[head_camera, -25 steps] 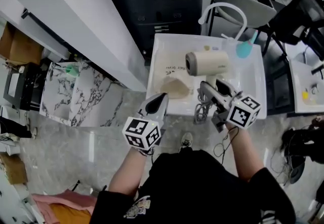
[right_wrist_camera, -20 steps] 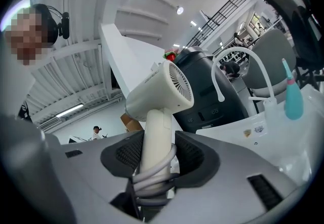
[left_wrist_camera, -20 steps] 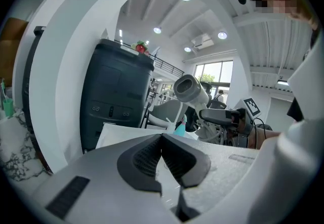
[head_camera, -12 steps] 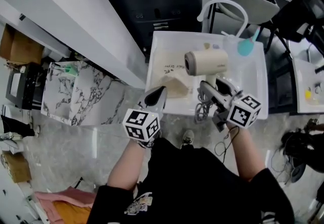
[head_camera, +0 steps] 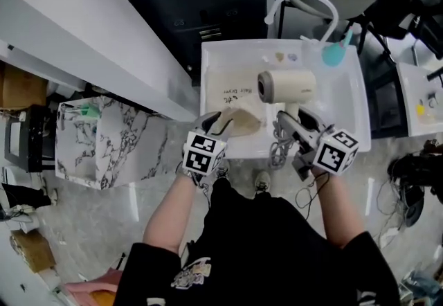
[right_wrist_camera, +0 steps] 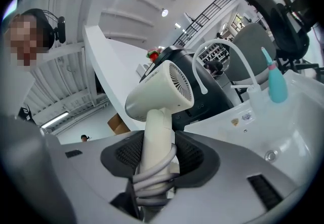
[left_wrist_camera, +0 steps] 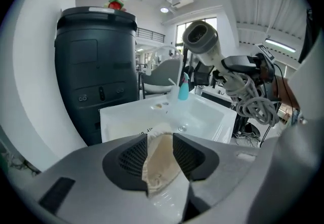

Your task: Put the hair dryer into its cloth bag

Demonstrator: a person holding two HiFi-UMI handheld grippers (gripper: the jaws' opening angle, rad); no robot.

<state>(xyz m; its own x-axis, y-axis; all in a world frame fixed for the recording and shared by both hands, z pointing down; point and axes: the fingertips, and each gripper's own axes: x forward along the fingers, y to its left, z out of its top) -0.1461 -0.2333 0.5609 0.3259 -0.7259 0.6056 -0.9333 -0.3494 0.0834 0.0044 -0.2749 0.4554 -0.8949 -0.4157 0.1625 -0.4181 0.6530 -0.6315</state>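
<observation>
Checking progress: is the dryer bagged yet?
Out. The right gripper holds the dryer by its handle; the bag lies apart in the sink.

Right gripper (head_camera: 296, 123) holds hair dryer (head_camera: 285, 85) above sink (head_camera: 344, 105); cloth bag (head_camera: 234, 105) alongside.

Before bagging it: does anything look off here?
Yes: the cord round the hair dryer handle is loosely coiled, loops sagging below the right gripper; they might snag. The cloth bag lies rumpled in the sink.

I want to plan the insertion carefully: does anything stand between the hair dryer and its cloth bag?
Nothing visible does. The hair dryer, held by its handle in the right tongs, hangs close beside the cloth bag, which lies in the white basin.
</observation>
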